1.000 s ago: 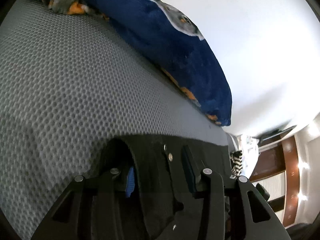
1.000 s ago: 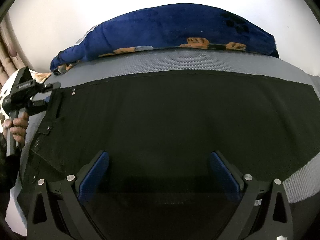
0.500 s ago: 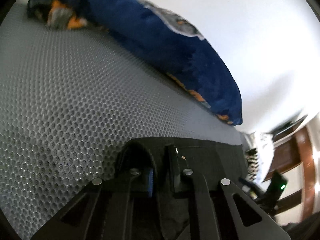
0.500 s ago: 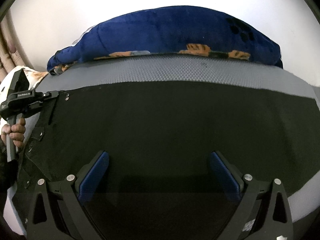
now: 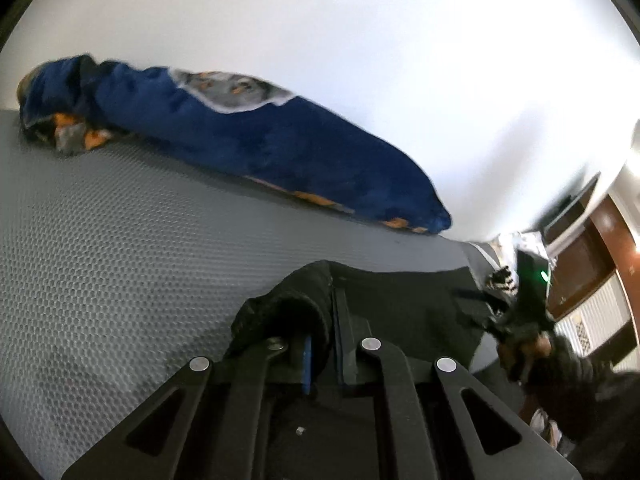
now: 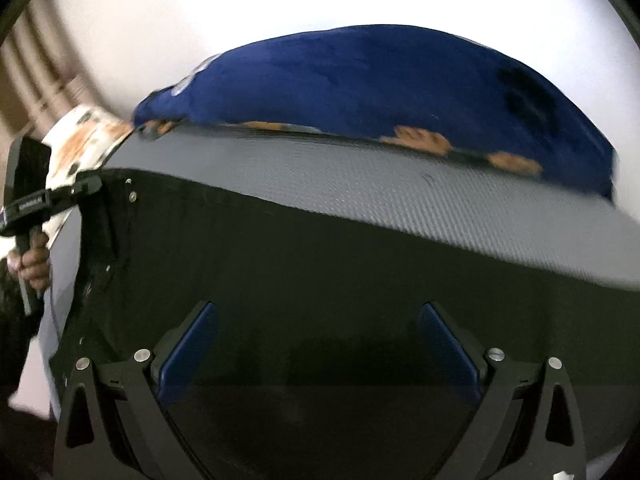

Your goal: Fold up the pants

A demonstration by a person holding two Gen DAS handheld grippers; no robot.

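At the far left of the right wrist view, the black hand-held left gripper (image 6: pixel 90 187) is seen gripped by a bare hand (image 6: pixel 34 266), its fingers closed together on the top corner of the black pants (image 6: pixel 320 280), by the small metal rivets. A second ago that corner lay lower against the grey honeycomb-textured mattress surface (image 6: pixel 360 176); now it is raised and pulled taut, and the pants' upper edge is slanted down toward the right rather than running level. In the left wrist view the same closure is shown: the left gripper (image 5: pixel 326 354) was apart a second ago, was drawn nearly together half a second ago, and is now clamped on a bunched fold of the black fabric (image 5: pixel 400 300), which is lifted off the grey surface (image 5: pixel 120 260) into a hump.

Across the middle, the black pants are spread flat over the grey surface, with a strip of the surface left bare between them and the dark blue plush blanket with orange and grey prints (image 6: pixel 380 84), which is lying along the white wall (image 6: pixel 280 0).

In the foreground, the black right gripper with blue pads (image 6: pixel 316 344) is held wide apart just above the pants, nothing between its fingers, as it was in both earlier frames. At the right of the left wrist view, the right gripper (image 5: pixel 528 292) is blurred.
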